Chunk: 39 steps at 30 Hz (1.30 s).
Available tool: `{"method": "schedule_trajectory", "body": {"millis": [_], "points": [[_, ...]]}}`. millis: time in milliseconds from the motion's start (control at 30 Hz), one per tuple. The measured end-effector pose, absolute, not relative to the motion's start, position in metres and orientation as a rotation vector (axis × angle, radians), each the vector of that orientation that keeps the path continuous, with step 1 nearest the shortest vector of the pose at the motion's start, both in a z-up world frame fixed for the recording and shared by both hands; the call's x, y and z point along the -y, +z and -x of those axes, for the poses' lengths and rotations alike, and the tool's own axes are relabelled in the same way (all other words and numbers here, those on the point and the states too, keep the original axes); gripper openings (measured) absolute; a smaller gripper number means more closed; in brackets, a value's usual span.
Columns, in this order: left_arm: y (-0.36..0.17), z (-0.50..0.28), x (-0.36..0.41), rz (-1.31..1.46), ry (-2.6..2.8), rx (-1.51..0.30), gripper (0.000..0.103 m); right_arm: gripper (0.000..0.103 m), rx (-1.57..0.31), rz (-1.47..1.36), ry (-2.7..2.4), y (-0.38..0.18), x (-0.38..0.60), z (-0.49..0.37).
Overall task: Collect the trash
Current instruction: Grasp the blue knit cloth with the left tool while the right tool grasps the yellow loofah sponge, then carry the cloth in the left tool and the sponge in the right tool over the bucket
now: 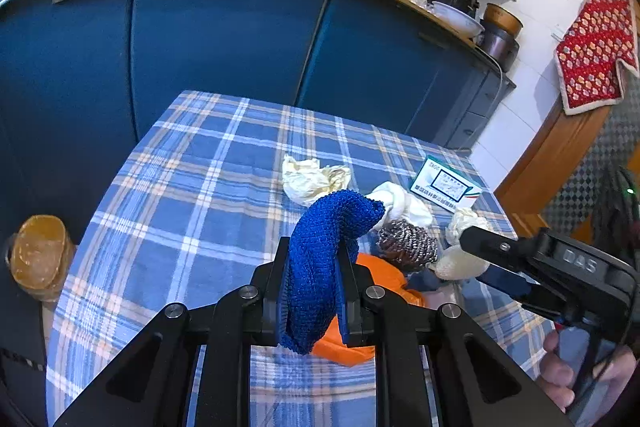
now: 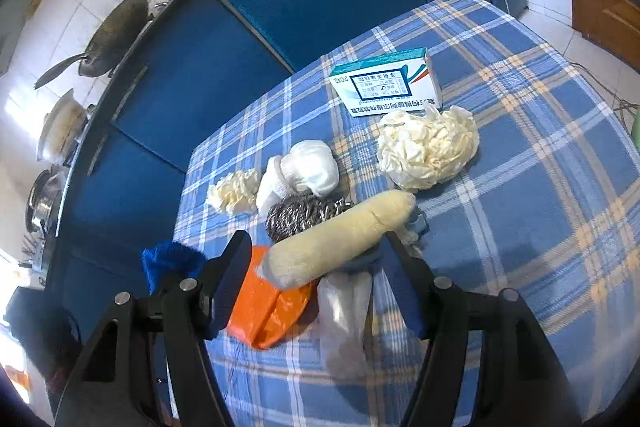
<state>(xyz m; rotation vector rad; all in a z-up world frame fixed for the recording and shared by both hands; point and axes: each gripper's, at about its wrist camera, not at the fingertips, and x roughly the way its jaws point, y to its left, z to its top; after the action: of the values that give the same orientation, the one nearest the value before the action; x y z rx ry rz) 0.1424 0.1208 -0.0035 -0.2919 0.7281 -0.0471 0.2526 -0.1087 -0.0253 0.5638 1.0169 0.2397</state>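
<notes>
My left gripper is clamped on the blue mesh, lifted so it can be carried off as trash. My right gripper stands wide, nothing pressed, straddling the cream roll to take it next. Around that roll lie the orange bag just beneath, the scourer behind, and the box farthest back on the checked cloth.
</notes>
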Motion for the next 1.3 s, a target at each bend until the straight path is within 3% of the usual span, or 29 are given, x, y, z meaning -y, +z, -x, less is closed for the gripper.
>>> {"method": "schedule_trajectory", "body": {"millis": [100, 267, 367, 1300], "points": [[-0.005, -0.141, -0.123, 0.295, -0.048, -0.730, 0.019, 0.066, -1.046, -0.570, 0.215, -0.034, 0.106, -0.260], [-0.005, -0.139, -0.124, 0.297, -0.048, -0.731, 0.019, 0.033, -1.089, -0.619, 0.266, -0.046, 0.103, -0.262], [-0.004, -0.137, -0.123, 0.297, -0.051, -0.727, 0.019, 0.027, -1.074, -0.602, 0.281, -0.045, 0.102, -0.257], [0.024, -0.115, -0.029, 0.232, -0.242, -0.719, 0.019, 0.026, -0.828, -0.415, 0.228, 0.025, 0.182, -0.157]]}}
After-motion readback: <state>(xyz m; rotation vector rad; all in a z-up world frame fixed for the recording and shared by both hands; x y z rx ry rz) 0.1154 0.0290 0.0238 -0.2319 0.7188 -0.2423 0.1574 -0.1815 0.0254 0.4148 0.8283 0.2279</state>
